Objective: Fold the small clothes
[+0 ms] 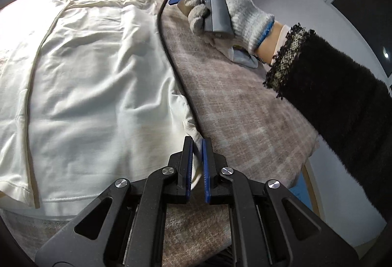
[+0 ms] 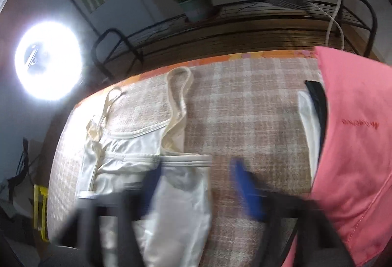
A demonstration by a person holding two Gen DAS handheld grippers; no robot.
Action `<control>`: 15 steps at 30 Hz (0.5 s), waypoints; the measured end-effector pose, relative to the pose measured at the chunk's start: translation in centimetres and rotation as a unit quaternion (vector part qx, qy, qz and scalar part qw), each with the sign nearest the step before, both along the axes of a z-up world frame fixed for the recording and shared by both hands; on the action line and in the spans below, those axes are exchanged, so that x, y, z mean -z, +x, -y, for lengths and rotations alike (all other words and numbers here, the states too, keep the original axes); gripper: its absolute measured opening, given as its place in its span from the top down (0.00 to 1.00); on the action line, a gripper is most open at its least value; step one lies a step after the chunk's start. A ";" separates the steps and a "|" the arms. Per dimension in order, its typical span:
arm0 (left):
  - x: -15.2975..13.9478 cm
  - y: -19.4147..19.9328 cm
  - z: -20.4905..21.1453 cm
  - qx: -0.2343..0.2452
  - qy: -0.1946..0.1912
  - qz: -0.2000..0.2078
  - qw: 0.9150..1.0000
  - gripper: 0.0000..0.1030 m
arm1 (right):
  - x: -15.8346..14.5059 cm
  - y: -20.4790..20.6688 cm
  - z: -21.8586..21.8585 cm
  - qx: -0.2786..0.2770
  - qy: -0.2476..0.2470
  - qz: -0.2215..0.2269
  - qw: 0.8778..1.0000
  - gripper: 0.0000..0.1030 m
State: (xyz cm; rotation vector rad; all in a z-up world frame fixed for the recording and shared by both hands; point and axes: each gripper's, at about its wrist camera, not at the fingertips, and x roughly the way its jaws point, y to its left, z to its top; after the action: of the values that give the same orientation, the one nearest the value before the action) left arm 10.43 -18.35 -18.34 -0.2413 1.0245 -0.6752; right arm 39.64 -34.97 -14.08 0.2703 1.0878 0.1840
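Left wrist view, bottom centre: the left gripper (image 1: 198, 156) is closed on a fold at the lower right edge of the cream camisole (image 1: 93, 85), white cloth pinched between its blue pads. The garment lies flat over the left half of the frame on the checked cloth (image 1: 232, 105) covering the worktop, hem along the lower left, straps at the upper left. Bare checked cloth fills the band right of the garment up to the worktop's right edge. A black cable (image 1: 169, 56) runs along the garment's right side. Upper centre: a gloved hand (image 1: 220, 4) grips the other tool's handle; its dark sleeve (image 1: 343, 107) crosses the right of the frame.

Right wrist view, lower centre: the right gripper (image 2: 196, 188), blurred, stands open, nothing pressed between its pads; one finger overlies the camisole's upper edge. Bare cloth lies to the right as far as a pink garment (image 2: 355, 144), cut off at the frame's right edge. Far: a wire rack (image 2: 220, 29) with a potted plant (image 2: 196, 6); a ring light (image 2: 49, 59) glares at upper left.
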 end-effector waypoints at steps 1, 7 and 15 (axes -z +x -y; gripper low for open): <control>0.0 0.1 0.0 0.000 -0.001 -0.001 1.000 0.95 | 0.6 0.1 0.0 -0.004 0.003 -0.013 1.000 0.35; 0.0 0.0 -0.2 0.002 -0.008 -0.003 1.000 0.95 | 2.5 0.9 -0.4 -0.005 0.012 -0.059 0.998 0.97; -0.3 -0.4 -3.9 -0.035 -0.034 -0.017 0.999 0.95 | -2.3 1.5 -4.3 -0.031 -0.041 -0.040 0.998 1.00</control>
State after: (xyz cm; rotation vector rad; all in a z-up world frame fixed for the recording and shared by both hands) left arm 10.06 -14.42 -18.07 -0.3487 1.0216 -0.6448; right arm 41.12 -30.68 -11.76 0.1718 1.1803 0.1842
